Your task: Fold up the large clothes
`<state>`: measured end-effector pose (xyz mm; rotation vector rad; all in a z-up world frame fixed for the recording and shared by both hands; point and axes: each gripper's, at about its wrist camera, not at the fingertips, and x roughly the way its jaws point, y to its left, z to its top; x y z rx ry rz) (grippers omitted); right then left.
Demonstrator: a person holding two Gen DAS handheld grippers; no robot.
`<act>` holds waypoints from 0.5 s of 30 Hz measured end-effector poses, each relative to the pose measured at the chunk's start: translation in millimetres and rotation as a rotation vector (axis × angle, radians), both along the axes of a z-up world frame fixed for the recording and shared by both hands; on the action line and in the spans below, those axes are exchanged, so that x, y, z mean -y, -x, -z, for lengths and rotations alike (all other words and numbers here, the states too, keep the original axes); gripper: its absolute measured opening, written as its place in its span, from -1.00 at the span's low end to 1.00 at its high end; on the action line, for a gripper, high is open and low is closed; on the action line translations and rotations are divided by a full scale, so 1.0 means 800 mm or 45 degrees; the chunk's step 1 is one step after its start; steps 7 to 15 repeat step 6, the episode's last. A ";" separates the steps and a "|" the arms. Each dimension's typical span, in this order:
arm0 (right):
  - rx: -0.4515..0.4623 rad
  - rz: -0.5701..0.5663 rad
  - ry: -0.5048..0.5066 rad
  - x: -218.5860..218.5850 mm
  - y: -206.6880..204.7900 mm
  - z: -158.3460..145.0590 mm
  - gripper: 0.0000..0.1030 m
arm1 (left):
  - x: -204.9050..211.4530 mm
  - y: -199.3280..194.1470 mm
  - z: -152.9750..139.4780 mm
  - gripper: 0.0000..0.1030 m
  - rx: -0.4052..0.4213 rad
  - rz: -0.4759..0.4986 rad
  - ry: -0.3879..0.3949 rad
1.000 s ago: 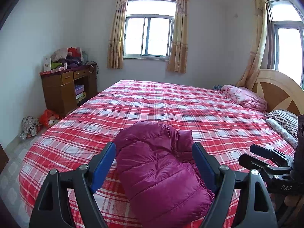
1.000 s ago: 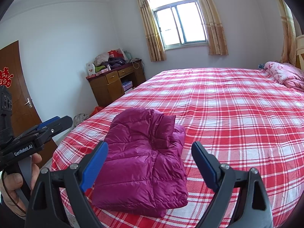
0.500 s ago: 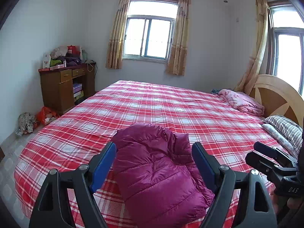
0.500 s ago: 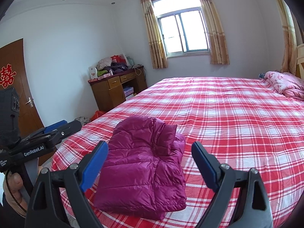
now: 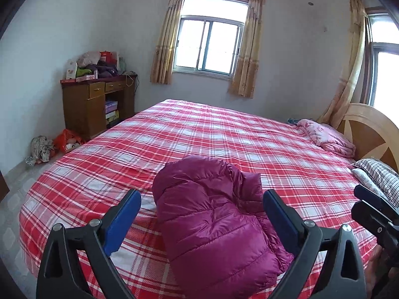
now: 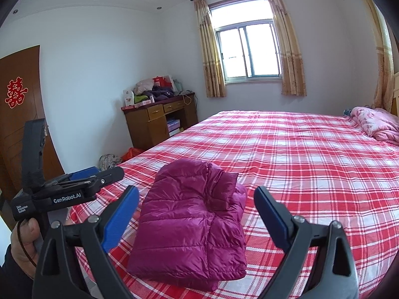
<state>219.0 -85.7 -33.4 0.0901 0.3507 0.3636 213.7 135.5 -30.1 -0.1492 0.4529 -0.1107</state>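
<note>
A magenta puffer jacket [image 5: 214,221] lies folded into a compact bundle near the front edge of the red plaid bed [image 5: 224,134]; it also shows in the right wrist view [image 6: 192,221]. My left gripper [image 5: 202,219] is open and empty, held back above the jacket. My right gripper [image 6: 197,214] is open and empty, also held off the jacket. The left gripper shows from the side in the right wrist view [image 6: 99,177], and the right gripper's body shows at the right edge of the left wrist view [image 5: 374,206].
A wooden desk [image 5: 94,104] piled with clothes stands at the left wall, with bags [image 5: 67,140] on the floor. A pink blanket [image 5: 329,138], striped pillows [image 5: 379,177] and the headboard [image 5: 369,129] are at the right. A door [image 6: 22,114] is on the left.
Both grippers have lifted and drawn back a little from the folded jacket, so more of the room and ceiling shows. The jacket has not moved.
</note>
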 end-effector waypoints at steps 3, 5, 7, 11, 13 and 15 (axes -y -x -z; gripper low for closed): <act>-0.010 0.004 -0.003 0.001 -0.001 0.003 0.85 | -0.001 -0.004 0.005 0.91 -0.003 -0.006 -0.023; -0.017 0.004 -0.005 0.002 -0.002 0.005 0.85 | -0.002 -0.007 0.008 0.91 -0.004 -0.012 -0.040; -0.019 0.006 -0.004 0.002 -0.003 0.006 0.85 | -0.001 -0.007 0.009 0.91 -0.001 -0.019 -0.055; -0.019 0.006 -0.004 0.002 -0.003 0.006 0.85 | -0.001 -0.007 0.009 0.91 -0.001 -0.019 -0.055; -0.019 0.006 -0.004 0.002 -0.003 0.006 0.85 | -0.001 -0.007 0.009 0.91 -0.001 -0.019 -0.055; -0.019 0.006 -0.004 0.002 -0.003 0.006 0.85 | -0.001 -0.007 0.009 0.91 -0.001 -0.019 -0.055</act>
